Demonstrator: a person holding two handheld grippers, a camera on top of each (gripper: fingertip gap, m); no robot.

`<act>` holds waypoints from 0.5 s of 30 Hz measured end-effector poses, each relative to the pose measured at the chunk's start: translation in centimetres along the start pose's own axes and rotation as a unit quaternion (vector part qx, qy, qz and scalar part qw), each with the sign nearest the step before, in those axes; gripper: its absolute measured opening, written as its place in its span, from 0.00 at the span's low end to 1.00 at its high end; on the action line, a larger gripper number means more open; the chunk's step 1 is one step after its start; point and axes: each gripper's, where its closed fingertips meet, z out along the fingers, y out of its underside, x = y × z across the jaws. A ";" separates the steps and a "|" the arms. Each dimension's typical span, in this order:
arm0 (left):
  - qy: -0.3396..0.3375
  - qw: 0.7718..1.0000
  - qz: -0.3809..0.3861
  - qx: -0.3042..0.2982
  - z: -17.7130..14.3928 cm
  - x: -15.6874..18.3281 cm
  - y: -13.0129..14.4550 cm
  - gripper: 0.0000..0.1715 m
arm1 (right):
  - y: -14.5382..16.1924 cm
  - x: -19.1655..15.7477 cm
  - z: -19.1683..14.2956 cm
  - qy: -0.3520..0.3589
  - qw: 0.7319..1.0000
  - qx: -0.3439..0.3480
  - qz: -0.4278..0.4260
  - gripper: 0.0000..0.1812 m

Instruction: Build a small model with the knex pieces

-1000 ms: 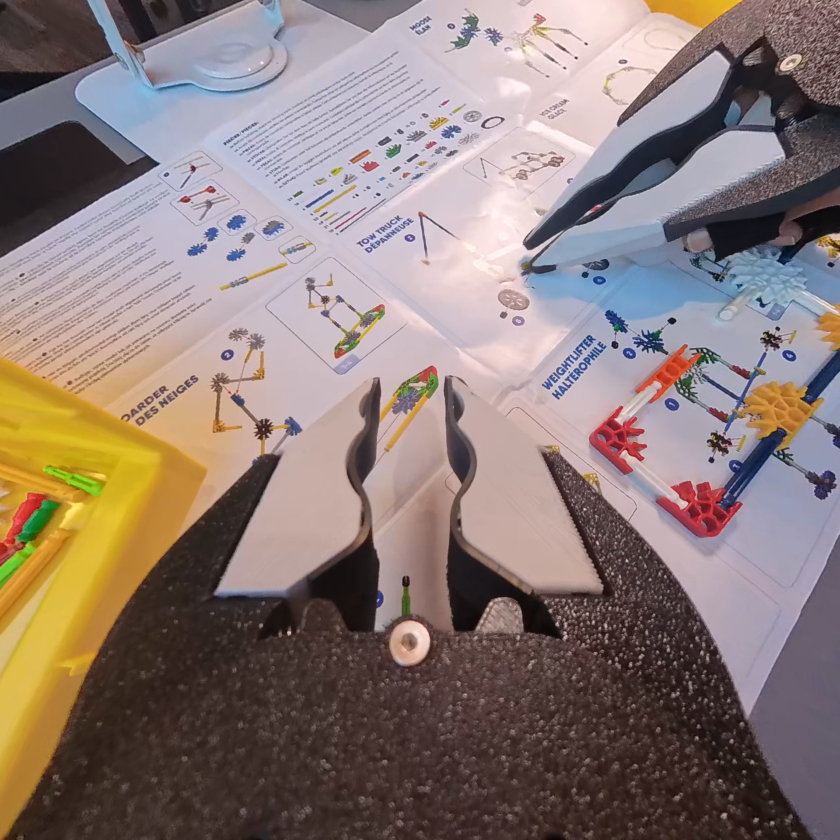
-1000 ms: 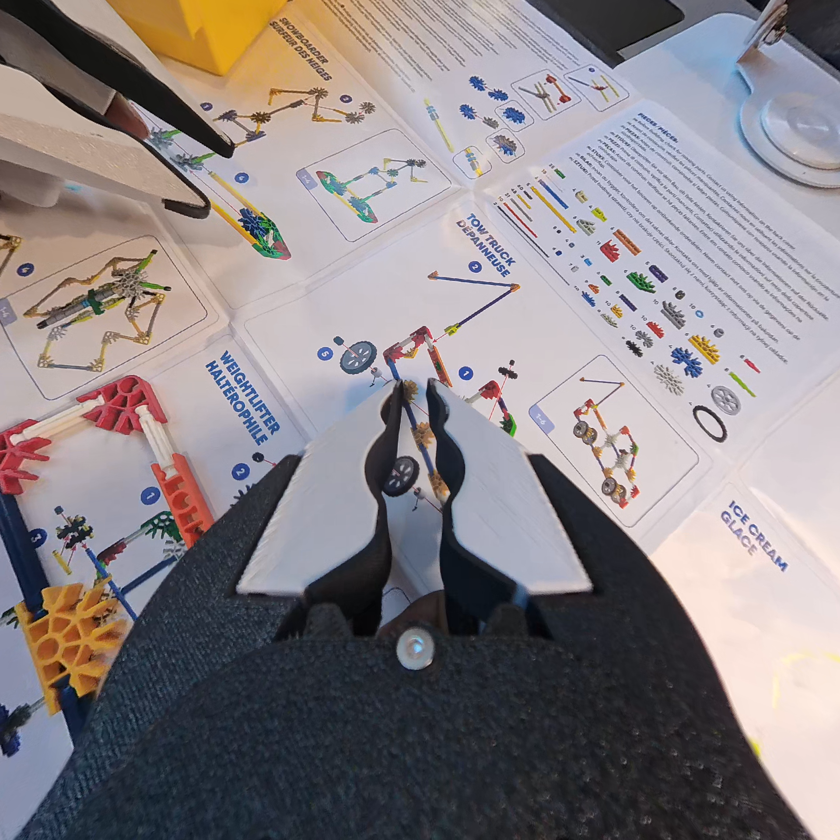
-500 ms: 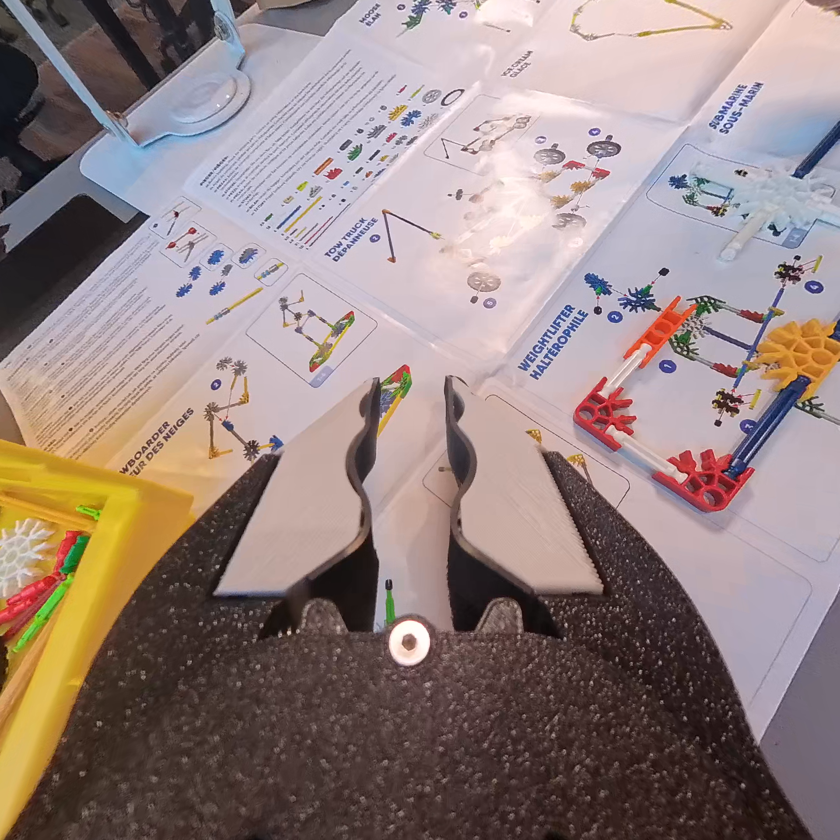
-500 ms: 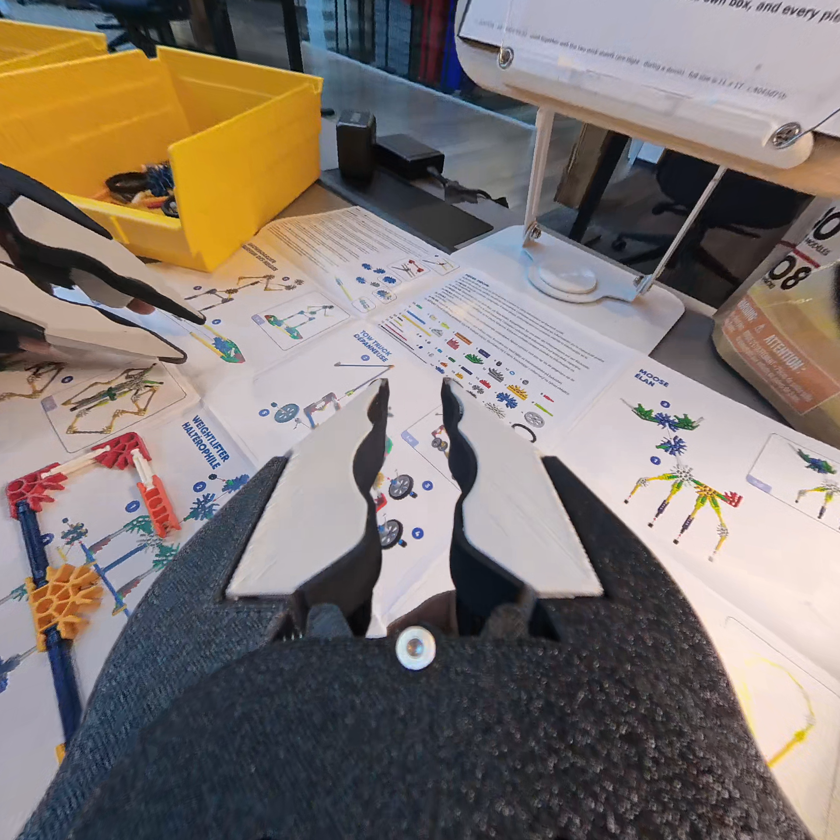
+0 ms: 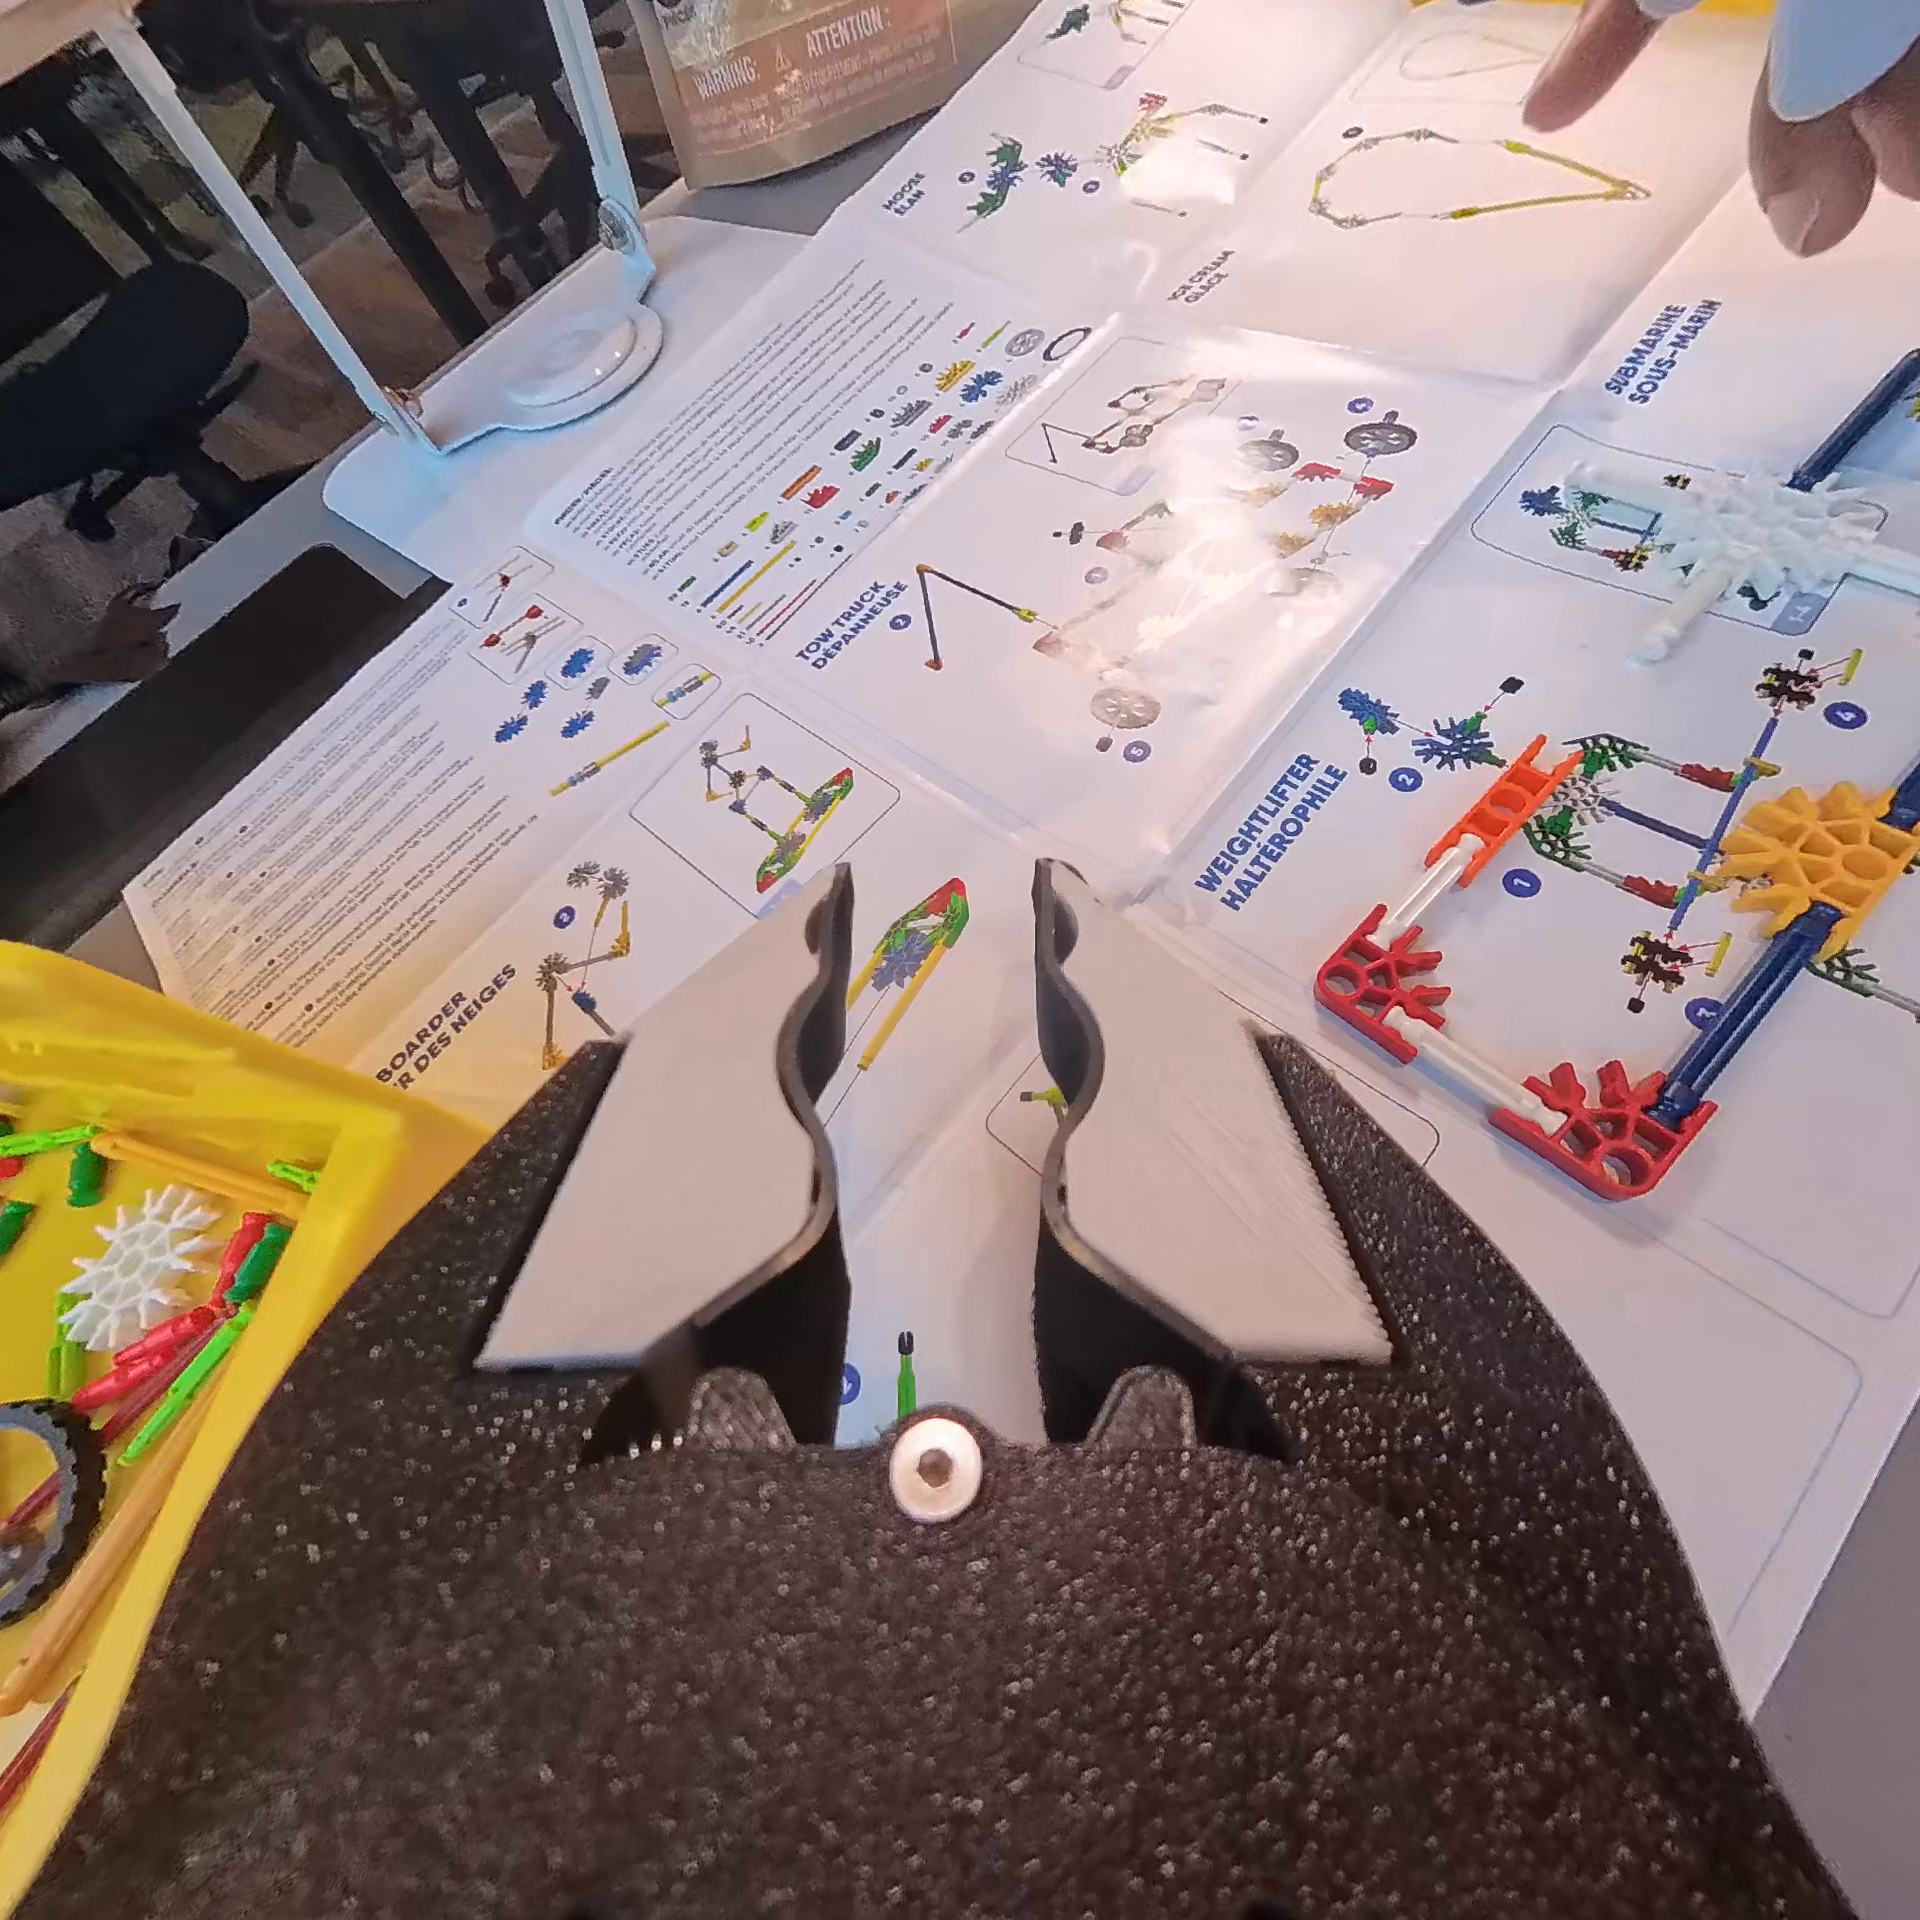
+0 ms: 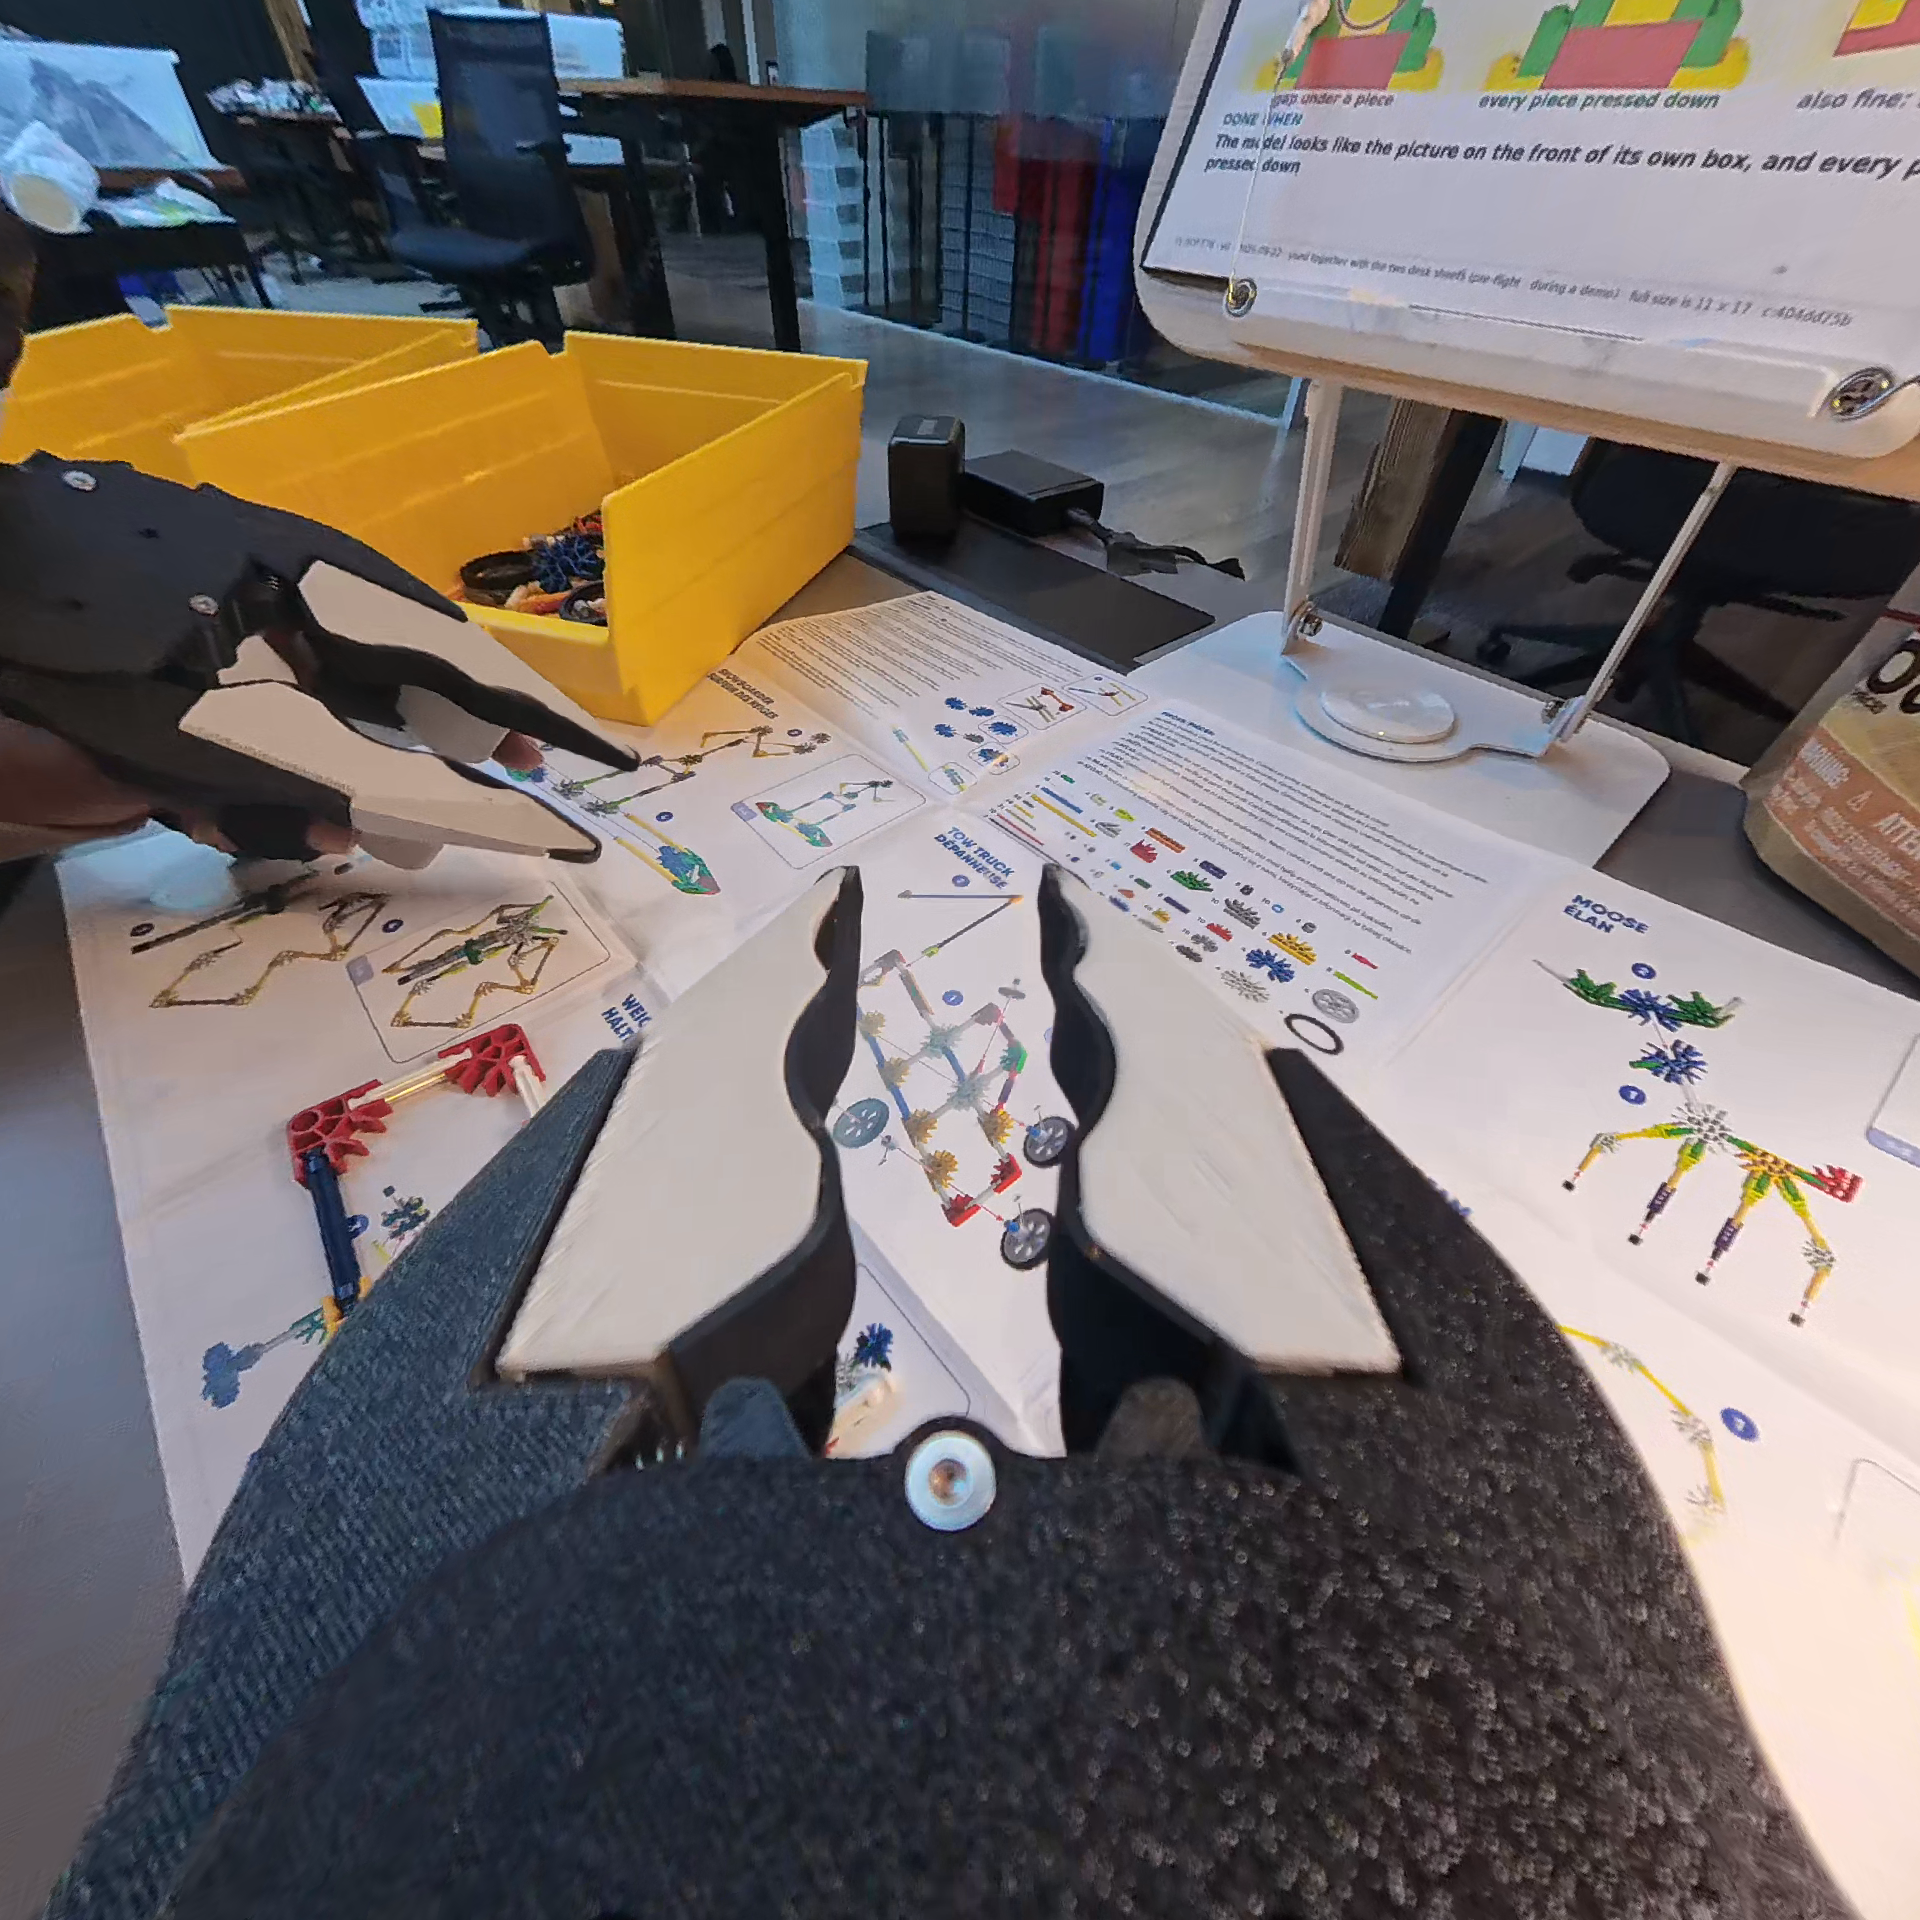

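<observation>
Two tongs: left tongs (image 5: 940, 883) and right tongs (image 6: 948, 883), both parted, both empty.
Change: right tongs have risen and widened above the white folded paper instruction sheet (image 5: 1558, 1403).
Left side: yellow plastic parts bin (image 5: 260, 1081) just beside.

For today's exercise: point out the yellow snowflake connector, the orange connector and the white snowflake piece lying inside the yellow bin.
yellow snowflake connector (image 5: 1820, 854), left wrist view, on its hub.
orange connector (image 5: 1496, 812), left wrist view, on its middle section.
white snowflake piece (image 5: 137, 1270), left wrist view, on its centre.

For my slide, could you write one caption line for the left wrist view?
Open left tongs hover over the white folded instruction sheet, between the yellow plastic parts bin and a colourful rod-and-connector frame.
</observation>
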 end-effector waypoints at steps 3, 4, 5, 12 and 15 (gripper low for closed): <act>-0.007 1.000 0.002 0.008 -0.2 -0.2 -0.3 0.19 | 0.6 -0.4 -0.5 0.006 1.000 -0.004 -0.016 0.15; -0.011 1.000 0.002 0.012 -0.3 -0.3 -0.5 0.19 | 0.9 -0.3 -0.7 0.014 0.999 -0.008 -0.029 0.14; -0.017 1.000 0.000 0.016 -0.4 -0.5 -0.6 0.19 | 1.3 -0.2 -0.9 0.022 0.999 -0.013 -0.041 0.13; -0.094 0.993 -0.041 0.061 -2.5 -5.0 -2.0 0.19 | 1.8 -0.3 -1.0 0.024 0.998 -0.021 -0.055 0.12; -0.194 0.977 -0.047 0.067 -5.9 -11.9 -3.1 0.15 | 1.8 -0.4 -1.1 0.021 0.998 -0.025 -0.057 0.12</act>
